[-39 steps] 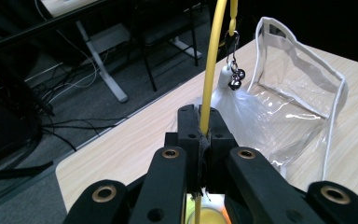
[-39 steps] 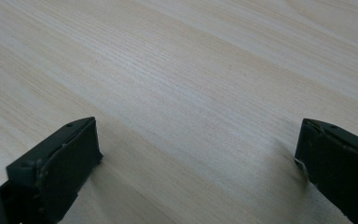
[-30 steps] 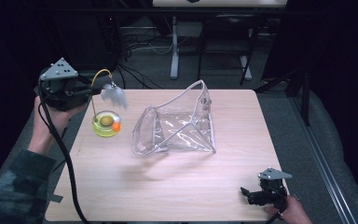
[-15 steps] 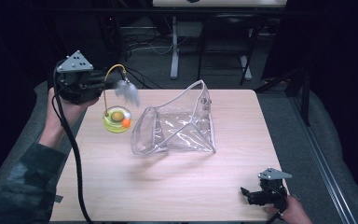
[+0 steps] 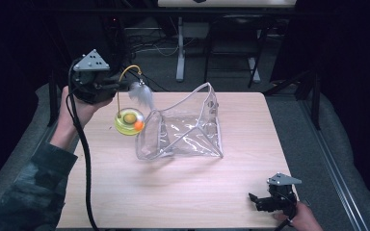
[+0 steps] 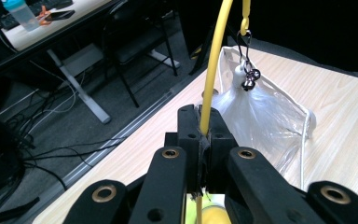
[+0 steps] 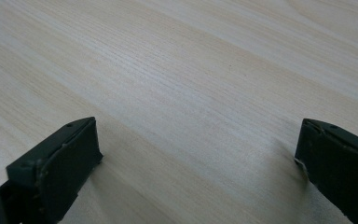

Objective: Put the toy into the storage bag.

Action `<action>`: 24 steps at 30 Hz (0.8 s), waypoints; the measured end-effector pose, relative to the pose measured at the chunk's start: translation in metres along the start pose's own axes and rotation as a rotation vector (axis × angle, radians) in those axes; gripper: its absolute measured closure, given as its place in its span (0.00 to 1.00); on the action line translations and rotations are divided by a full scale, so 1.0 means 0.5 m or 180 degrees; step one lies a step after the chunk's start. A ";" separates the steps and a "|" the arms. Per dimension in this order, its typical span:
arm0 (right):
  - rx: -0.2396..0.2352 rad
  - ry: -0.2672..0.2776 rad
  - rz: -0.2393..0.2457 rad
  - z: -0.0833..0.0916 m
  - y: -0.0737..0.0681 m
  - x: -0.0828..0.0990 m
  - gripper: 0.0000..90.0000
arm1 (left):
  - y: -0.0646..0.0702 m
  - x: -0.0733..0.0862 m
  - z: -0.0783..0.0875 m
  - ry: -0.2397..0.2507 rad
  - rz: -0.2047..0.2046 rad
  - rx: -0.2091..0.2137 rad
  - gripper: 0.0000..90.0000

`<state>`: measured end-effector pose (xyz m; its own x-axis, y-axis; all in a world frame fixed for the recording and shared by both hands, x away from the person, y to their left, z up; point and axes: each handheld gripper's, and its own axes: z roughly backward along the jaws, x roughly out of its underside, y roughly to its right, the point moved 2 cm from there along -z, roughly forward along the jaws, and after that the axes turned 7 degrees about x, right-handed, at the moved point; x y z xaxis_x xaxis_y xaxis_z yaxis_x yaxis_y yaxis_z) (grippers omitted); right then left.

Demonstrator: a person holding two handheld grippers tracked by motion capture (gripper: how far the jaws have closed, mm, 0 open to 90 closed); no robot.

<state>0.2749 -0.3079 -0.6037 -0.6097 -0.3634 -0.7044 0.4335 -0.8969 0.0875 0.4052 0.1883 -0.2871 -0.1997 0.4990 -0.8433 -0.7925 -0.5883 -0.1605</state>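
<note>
No writing, label, brand, number or sign can be read on anything in these pictures.

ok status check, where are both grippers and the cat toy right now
Left gripper shut on the yellow wire of the cat toy, held beside the clear bag. Right gripper open, idle over the table. Nothing in the way.

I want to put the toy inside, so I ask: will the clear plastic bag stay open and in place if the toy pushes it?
Probably not. The clear plastic bag looks thin and creased, so it likely slides or folds. Its mouth stands open by a white rim, perhaps slightly stiff.
</note>
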 end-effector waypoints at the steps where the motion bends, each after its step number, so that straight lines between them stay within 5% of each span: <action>1: 0.0000 -0.0001 0.0001 0.000 0.000 0.000 0.00 | 0.000 -0.002 -0.006 -0.0012 0.0002 0.0020 0.98; 24: -0.0001 0.0001 0.0000 0.000 0.000 0.000 0.00 | 0.018 -0.018 -0.078 -0.0033 0.0039 0.0241 0.98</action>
<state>0.2749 -0.3080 -0.6037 -0.6095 -0.3633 -0.7047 0.4336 -0.8968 0.0873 0.4224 0.1539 -0.3008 -0.2151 0.4988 -0.8396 -0.8312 -0.5449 -0.1108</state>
